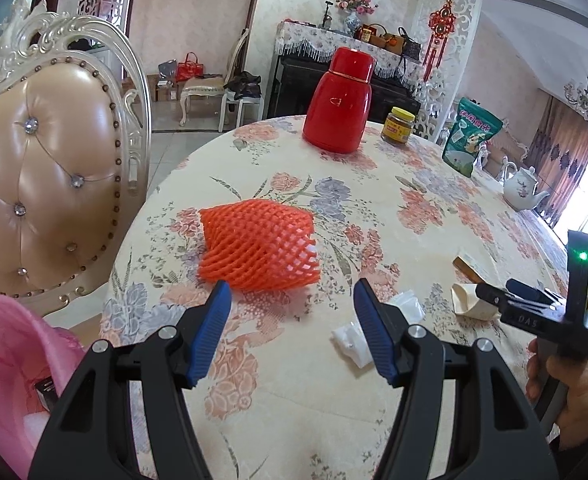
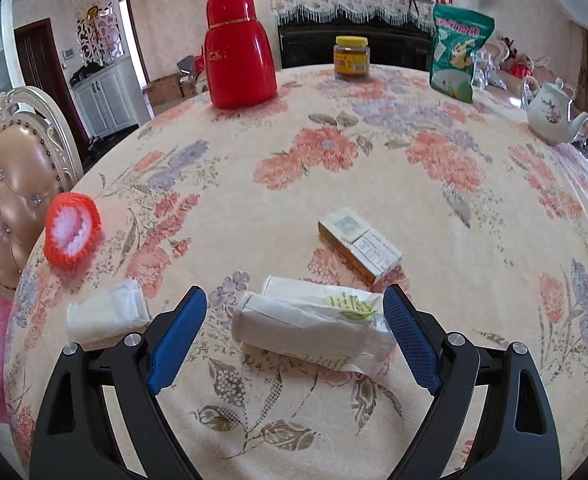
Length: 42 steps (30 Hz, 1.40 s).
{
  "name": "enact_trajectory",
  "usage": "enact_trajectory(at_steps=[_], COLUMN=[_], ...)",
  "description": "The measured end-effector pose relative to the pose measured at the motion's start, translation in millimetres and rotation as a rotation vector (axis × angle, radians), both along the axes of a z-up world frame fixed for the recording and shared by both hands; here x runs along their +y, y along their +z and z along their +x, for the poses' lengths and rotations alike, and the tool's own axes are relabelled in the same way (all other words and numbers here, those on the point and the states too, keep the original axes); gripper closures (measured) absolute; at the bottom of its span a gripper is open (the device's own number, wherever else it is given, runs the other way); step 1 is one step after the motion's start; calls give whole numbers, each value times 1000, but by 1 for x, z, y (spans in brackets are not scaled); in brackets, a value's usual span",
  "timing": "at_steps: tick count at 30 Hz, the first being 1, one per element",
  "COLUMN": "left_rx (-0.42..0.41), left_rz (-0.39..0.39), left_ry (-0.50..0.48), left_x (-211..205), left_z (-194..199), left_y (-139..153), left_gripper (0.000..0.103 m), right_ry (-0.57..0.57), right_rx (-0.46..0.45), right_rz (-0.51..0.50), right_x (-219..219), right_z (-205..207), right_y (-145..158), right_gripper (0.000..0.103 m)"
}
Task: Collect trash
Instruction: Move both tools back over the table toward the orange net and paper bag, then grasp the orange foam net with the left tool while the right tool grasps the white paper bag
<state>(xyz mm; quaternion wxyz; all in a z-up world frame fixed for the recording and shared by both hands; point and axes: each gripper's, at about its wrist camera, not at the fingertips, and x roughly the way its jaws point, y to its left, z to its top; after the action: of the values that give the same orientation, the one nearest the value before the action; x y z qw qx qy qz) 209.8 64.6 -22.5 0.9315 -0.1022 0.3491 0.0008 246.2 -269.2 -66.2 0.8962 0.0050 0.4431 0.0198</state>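
An orange foam fruit net (image 1: 257, 246) lies on the floral tablecloth (image 1: 374, 184), just beyond my open, empty left gripper (image 1: 289, 286); it also shows in the right wrist view (image 2: 71, 232). My right gripper (image 2: 294, 294) is open, its fingertips on either side of a crumpled white wrapper (image 2: 314, 324) with green print. A folded white tissue (image 2: 107, 316) lies to its left, and a cigarette pack (image 2: 360, 244) lies beyond it. In the left wrist view the right gripper (image 1: 494, 300) touches the wrapper (image 1: 472, 300). A pink trash bag (image 1: 9, 364) hangs at the table's left edge.
A red thermos (image 1: 340, 104), a yellow-lidded jar (image 1: 398, 126), a green snack bag (image 1: 472, 136) and a white teapot (image 1: 522, 190) stand at the far side. A padded chair (image 1: 49, 172) stands to the left. Small white scraps (image 1: 350, 340) lie near my left gripper.
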Motion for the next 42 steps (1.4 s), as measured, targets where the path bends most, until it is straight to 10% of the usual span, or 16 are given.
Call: enact_trajectory(at_steps=[21, 31, 42], left_rx=[128, 197, 165], left_rz=[8, 8, -6], left_ry=[50, 20, -8], left_x=[11, 10, 4], left_z=[105, 117, 92], left_y=[-45, -70, -59], left_gripper=[21, 74, 78], right_ry=[-25, -30, 18], right_rx=[31, 60, 66], right_rz=[-45, -7, -5], right_x=[-3, -7, -3], right_z=[4, 7, 5], right_y=[-11, -24, -21], right_gripper=[19, 19, 50])
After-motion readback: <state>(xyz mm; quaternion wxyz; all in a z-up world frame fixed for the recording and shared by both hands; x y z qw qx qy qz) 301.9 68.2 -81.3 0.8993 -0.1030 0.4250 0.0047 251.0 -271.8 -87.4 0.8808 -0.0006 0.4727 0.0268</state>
